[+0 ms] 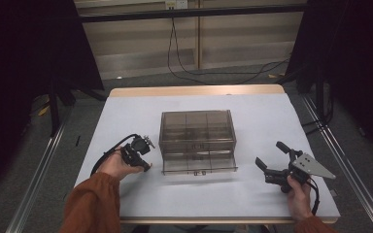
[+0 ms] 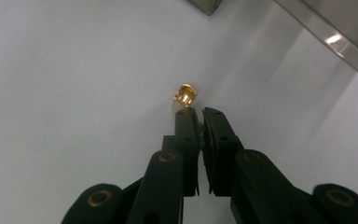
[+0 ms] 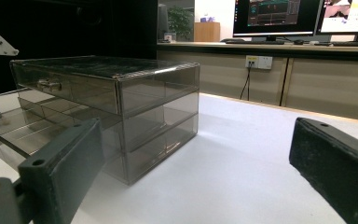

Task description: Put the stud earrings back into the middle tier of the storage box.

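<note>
A small gold ring lies on the white table top, poking out past the tip of my left gripper. That gripper points down at the table with its jaws shut on the ring's edge. In the high view the left gripper sits just left of a smoky clear drawer box, whose bottom drawer is pulled out toward the front. My right gripper rests low on the table to the right of the box, open wide with nothing between its jaws. It looks at the box from the side.
The white table top has a wooden far edge. Metal rails run along the floor on both sides. A corner of the box is at the upper right of the left gripper view. Monitors stand on a far counter.
</note>
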### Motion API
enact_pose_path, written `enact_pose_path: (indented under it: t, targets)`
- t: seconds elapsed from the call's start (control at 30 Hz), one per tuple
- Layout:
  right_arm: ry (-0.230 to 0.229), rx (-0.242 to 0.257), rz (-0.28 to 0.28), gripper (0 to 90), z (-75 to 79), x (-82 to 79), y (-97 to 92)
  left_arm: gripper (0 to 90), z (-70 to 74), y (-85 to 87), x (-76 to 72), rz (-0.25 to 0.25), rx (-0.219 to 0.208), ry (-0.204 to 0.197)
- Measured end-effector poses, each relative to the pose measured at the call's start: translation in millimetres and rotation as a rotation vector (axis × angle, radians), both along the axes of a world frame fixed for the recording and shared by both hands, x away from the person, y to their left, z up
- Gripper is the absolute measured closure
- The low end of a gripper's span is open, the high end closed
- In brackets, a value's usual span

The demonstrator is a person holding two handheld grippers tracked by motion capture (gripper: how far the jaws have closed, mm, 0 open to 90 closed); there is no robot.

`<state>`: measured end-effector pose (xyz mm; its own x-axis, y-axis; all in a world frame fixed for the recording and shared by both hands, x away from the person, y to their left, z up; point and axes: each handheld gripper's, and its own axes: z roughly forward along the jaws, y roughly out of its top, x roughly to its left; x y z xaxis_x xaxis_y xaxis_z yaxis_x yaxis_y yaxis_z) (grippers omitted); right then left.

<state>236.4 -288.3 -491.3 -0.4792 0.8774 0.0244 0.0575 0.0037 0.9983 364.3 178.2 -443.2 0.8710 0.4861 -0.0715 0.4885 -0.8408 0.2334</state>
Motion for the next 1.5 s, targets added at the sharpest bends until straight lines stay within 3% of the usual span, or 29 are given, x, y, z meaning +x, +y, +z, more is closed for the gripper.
enact_pose_path:
  t: [0.27, 0.37, 0.43, 0.47, 0.53, 0.57, 0.77, 0.83, 0.9, 0.93, 1.13, 1.17, 1.37, 1.5]
  targets:
    - [0.001, 0.002, 0.001, 2.7, 0.1, 0.1, 0.0, 85.4, 2.8, 11.7, -3.8, 0.025, -0.054, -0.001]
    - [0.002, 0.003, 0.001, 2.7, 0.1, 0.1, 0.0, 85.4, 6.1, 17.7, -9.1, 0.036, -0.112, -0.025]
    - [0.002, 0.003, 0.0, 2.7, 0.0, 0.1, -0.1, 85.4, 7.5, 19.1, -11.0, 0.041, -0.119, -0.03]
    - [0.001, 0.003, 0.001, 2.7, 0.0, 0.1, -0.1, 85.4, 9.7, 22.8, -14.9, 0.054, -0.162, -0.038]
    - [0.001, 0.004, 0.0, 2.7, 0.0, 0.0, 0.0, 85.4, 10.6, 25.4, -16.6, 0.061, -0.175, -0.045]
    - [0.0, 0.003, 0.001, 2.7, 0.0, 0.0, -0.1, 85.4, 11.7, 29.8, -21.3, 0.08, -0.22, -0.066]
    - [0.0, 0.004, -0.001, 2.6, 0.0, -0.1, 0.0, 85.4, 15.8, 40.8, -35.8, 0.112, -0.345, -0.116]
    - [-0.001, 0.002, -0.002, 2.6, 0.0, -0.1, 0.1, 85.4, 16.1, 42.8, -38.2, 0.12, -0.366, -0.12]
    - [-0.002, 0.002, -0.004, 2.6, 0.0, 0.0, 0.0, 85.4, 17.3, 50.6, -45.3, 0.143, -0.448, -0.146]
    - [0.0, 0.004, -0.002, 2.6, 0.0, -0.1, 0.0, 85.4, 17.2, 52.9, -48.3, 0.153, -0.464, -0.158]
    - [-0.001, 0.003, -0.004, 2.6, 0.0, -0.2, 0.1, 85.5, 14.9, 56.1, -55.9, 0.197, -0.515, -0.216]
    - [-0.002, 0.002, -0.004, 2.6, 0.0, -0.1, 0.0, 85.5, 15.5, 55.8, -57.0, 0.188, -0.52, -0.207]
    - [0.0, 0.004, -0.002, 2.6, 0.0, -0.2, 0.0, 85.5, 23.8, 49.1, -65.8, 0.174, -0.563, -0.244]
    - [-0.002, 0.003, -0.003, 2.6, 0.0, -0.2, 0.1, 85.5, 26.7, 40.2, -66.4, 0.151, -0.577, -0.24]
